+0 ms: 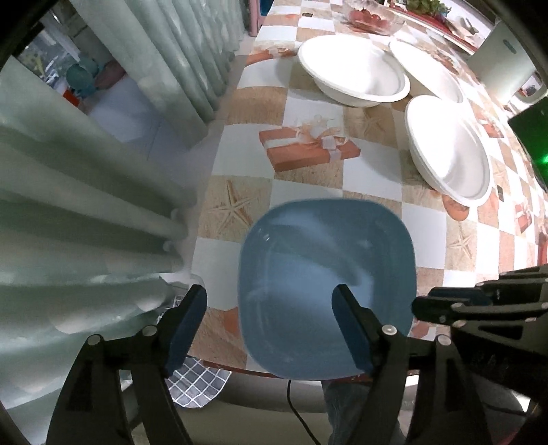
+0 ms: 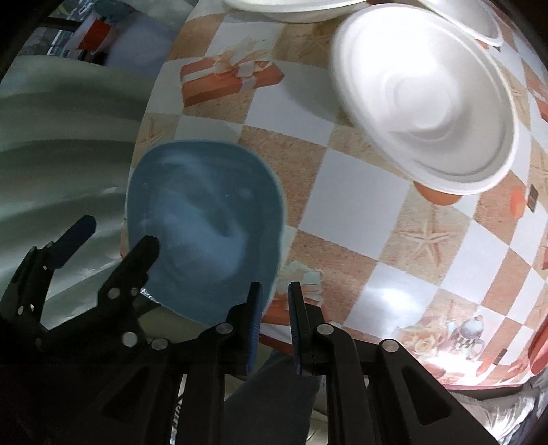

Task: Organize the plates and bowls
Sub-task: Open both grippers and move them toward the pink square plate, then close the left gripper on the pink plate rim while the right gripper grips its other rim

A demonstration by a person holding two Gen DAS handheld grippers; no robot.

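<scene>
A blue square plate (image 1: pixel 325 274) lies at the near edge of the patterned table (image 1: pixel 308 185). My left gripper (image 1: pixel 270 297) is open; its right finger is over the plate, its left finger is off the plate's left side. In the right wrist view the plate (image 2: pixel 205 232) is at the left, and my right gripper (image 2: pixel 275 291) stands at its near right edge with the jaws a narrow gap apart and nothing between them. The left gripper (image 2: pixel 116 231) shows there too. White bowls (image 1: pixel 448 150) (image 2: pixel 424 99) sit further back, with another white bowl (image 1: pixel 352 72) behind.
A glass bowl of red fruit (image 1: pixel 371 15) stands at the far end. Pale green curtains (image 1: pixel 85 191) hang left of the table. A checked cloth (image 1: pixel 195 383) hangs below the table edge. A green box (image 1: pixel 534 137) is at the right.
</scene>
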